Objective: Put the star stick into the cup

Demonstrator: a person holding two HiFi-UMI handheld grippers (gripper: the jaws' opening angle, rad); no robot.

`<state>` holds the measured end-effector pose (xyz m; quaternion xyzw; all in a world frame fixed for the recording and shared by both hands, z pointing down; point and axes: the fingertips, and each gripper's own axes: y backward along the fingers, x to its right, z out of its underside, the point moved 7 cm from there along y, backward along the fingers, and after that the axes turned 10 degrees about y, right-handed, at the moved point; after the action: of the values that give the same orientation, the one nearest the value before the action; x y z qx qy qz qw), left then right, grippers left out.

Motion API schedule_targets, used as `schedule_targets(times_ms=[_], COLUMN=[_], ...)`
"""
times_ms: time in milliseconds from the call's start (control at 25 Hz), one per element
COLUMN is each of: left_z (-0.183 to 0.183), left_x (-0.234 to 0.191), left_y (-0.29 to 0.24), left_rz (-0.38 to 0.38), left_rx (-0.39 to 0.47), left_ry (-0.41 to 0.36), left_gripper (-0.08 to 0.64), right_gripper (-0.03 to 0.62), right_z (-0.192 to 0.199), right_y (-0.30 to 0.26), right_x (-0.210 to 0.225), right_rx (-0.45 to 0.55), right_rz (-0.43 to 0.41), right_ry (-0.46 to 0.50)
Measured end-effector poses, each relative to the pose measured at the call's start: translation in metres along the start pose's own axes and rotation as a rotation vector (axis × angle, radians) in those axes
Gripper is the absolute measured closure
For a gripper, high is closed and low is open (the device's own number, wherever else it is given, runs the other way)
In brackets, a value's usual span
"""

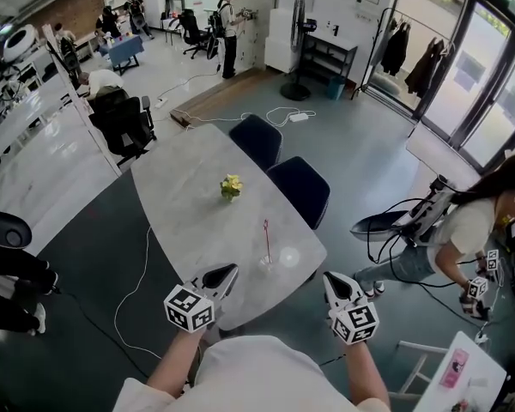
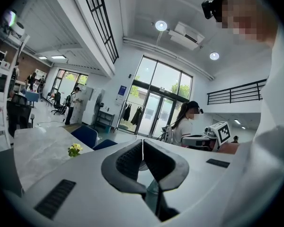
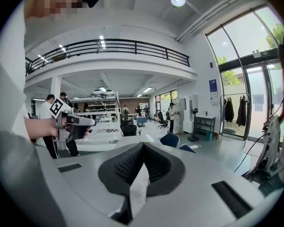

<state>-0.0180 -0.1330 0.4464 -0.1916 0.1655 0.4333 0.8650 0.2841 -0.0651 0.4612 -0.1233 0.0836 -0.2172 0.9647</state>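
A thin red star stick stands upright near the table's front edge, its lower end in a small clear cup. A pale round object lies just right of the cup; what it is cannot be made out. My left gripper hovers at the table's front edge, left of the cup, jaws shut with nothing in them. My right gripper is held off the table's front right corner, also shut and empty. Both are apart from the stick.
A small yellow flower bunch sits mid-table on the grey marble table. Two dark blue chairs stand along the right side. A person crouches on the right among cables. A white table corner is at the lower right.
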Motion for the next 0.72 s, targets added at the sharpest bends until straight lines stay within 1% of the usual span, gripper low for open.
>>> schedule_targets(times_ms=[120,320,520,720], left_z=[0.0,0.004,0.008,0.008], left_x=[0.004,0.011,0.011,0.014], left_y=[-0.003,-0.006,-0.006,-0.005], left_rz=[0.0,0.001,-0.002,0.0], left_rx=[0.001,-0.001,-0.006,-0.006], left_ry=[-0.007,-0.014,0.001,0.008], left_gripper=[0.535,0.535,0.535,0.535], right_gripper=[0.586,0.586,0.586,0.586], right_z=[-0.005,-0.004,-0.001,-0.001], right_y=[0.001,0.006,0.005,0.008], right_x=[0.0,0.001,0.002,0.001], right_rx=[0.023,0.034,0.031,0.019], right_rz=[-0.008,-0.015,-0.018,-0.013], right_ry=[0.014,0.0,-0.031,-0.035])
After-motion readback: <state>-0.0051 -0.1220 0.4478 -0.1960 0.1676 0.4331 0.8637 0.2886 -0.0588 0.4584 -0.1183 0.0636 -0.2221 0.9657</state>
